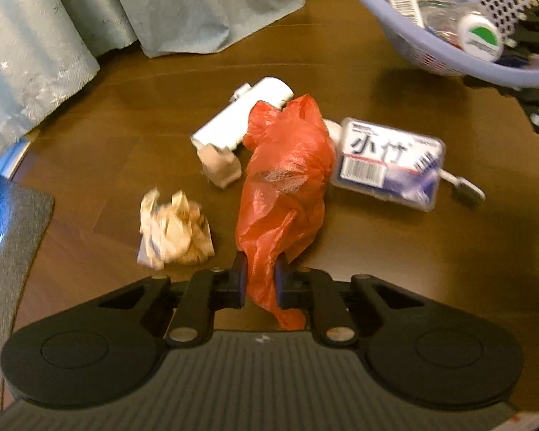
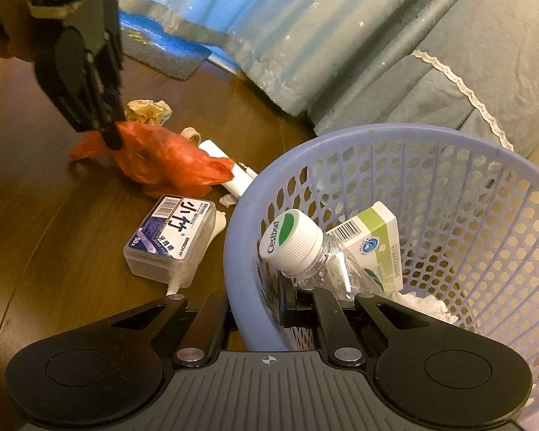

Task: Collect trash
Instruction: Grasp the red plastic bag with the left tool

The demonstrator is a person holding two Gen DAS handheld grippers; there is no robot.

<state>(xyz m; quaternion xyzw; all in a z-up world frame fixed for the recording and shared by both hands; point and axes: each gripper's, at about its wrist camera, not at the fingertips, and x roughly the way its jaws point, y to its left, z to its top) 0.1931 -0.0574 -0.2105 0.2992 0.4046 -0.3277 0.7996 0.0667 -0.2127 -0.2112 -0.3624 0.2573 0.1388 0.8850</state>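
Step in hand: lifting the red plastic bag (image 1: 287, 179) off the wooden floor (image 1: 90, 151) into the lavender basket (image 2: 341, 143); best done by raising it straight up until its loose tail clears the litter beside it, then carrying it over the rim before letting go
Left gripper (image 1: 260, 282): jaws pinched narrow on the near end of the bag; film bunched between the blue pads
Right gripper (image 2: 258, 301): clamped on the basket's near rim, one finger inside, one outside; holding it tipped toward the litter
Left hand pose: pointing steeply down at the floor; seen from the right wrist, it comes in from the upper left
Bag's place: mid-floor, draped over a white tube (image 1: 240, 115), touching a clear floss-pick box (image 1: 388, 161)
Nearby: crumpled paper (image 1: 174, 231) just beside the bag
Risk: thin film may slip or snag the tube
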